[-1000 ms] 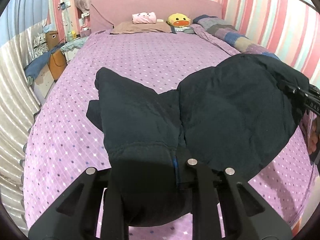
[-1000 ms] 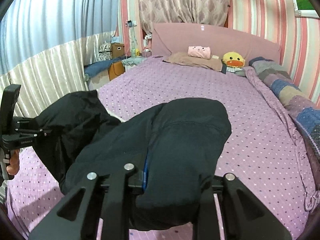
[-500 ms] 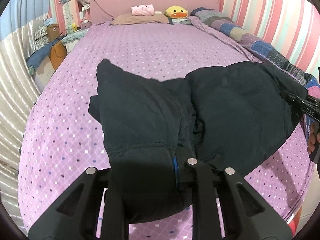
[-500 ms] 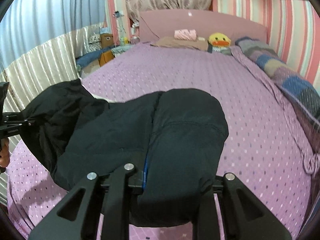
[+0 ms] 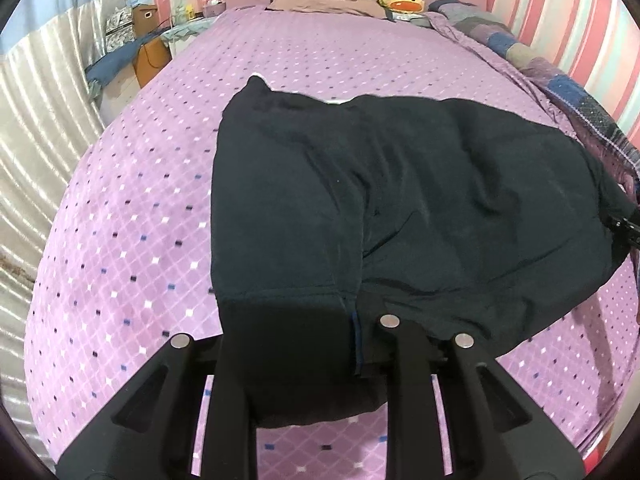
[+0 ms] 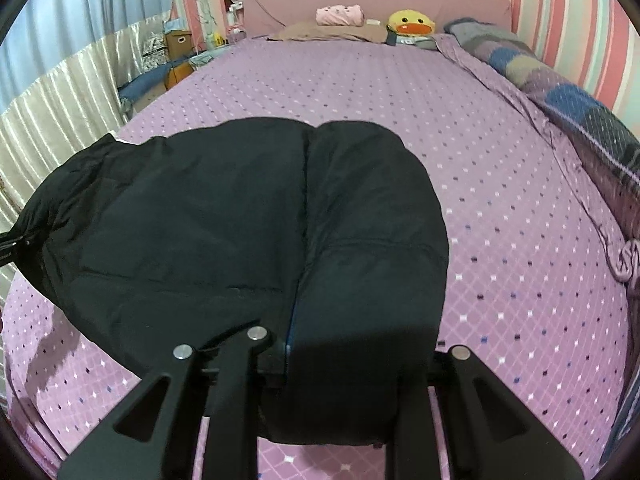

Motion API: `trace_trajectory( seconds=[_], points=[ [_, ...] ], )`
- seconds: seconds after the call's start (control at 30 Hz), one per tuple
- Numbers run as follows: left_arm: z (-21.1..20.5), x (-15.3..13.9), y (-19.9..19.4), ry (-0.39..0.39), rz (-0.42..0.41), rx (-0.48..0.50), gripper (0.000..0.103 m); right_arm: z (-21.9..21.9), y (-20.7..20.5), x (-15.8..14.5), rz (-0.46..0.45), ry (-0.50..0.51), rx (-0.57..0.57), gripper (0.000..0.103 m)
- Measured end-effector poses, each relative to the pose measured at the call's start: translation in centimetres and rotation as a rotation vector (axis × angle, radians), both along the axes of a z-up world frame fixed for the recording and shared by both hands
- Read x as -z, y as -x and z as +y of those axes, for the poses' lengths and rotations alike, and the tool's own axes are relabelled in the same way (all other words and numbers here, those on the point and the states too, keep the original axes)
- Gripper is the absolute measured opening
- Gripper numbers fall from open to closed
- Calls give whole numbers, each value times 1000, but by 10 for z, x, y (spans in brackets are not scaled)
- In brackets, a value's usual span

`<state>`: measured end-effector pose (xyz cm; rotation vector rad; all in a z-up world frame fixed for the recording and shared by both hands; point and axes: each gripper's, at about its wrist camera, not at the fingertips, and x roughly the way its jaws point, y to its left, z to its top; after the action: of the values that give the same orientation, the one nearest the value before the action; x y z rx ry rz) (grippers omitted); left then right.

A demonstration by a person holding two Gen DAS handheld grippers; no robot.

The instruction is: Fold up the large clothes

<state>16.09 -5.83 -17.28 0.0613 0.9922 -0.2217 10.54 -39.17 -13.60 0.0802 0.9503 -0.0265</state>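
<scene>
Garment: the black jacket (image 5: pixel 400 200) hangs between your two grippers; its far part now lies on the purple bedspread (image 5: pixel 140 220), where a second ago it bulged clear of it.
Left gripper (image 5: pixel 308 344): you pinch the near hem at the jacket's left end; the jaws are easing apart, fabric between them yet.
Right gripper (image 6: pixel 332 356): pressed together on the hem at the right end, beside the blue zip line.
Change: both hands have come down and forward; the cloth has flattened and spread wider.
Meaning: you appear to be laying the jacket flat, ready for folding.
Risk: let go left too early and that corner may bunch.
Bystanders: duck toy (image 6: pixel 412 24) and pillow, well apart.
</scene>
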Motion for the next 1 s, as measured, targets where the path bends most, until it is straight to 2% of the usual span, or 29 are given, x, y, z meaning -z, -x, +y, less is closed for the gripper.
trace_trajectory(
  seconds=[0.13,0.27,0.6,0.8,0.9,0.97,1.0],
  points=[
    [0,9,-6,12,13,-13,23,-3,2,10,24,-12,9,21],
    [15,19,2,-15,1,-4,23,0,3,11,24,-16,16,21],
    [27,17,11,-23,-1,-2,25,1,-1,13,29,-6,15,21],
    [29,27,13,-53,-8,-3,40,0,-2,21,42,-3,30,29],
    [34,32,13,-32,5,-12,45,-1,-3,26,51,-1,34,36],
    [37,36,13,-22,9,-17,51,-6,-4,31,62,-23,44,44],
    [39,37,13,-20,11,-24,58,-7,-5,32,65,-33,50,46]
  ],
)
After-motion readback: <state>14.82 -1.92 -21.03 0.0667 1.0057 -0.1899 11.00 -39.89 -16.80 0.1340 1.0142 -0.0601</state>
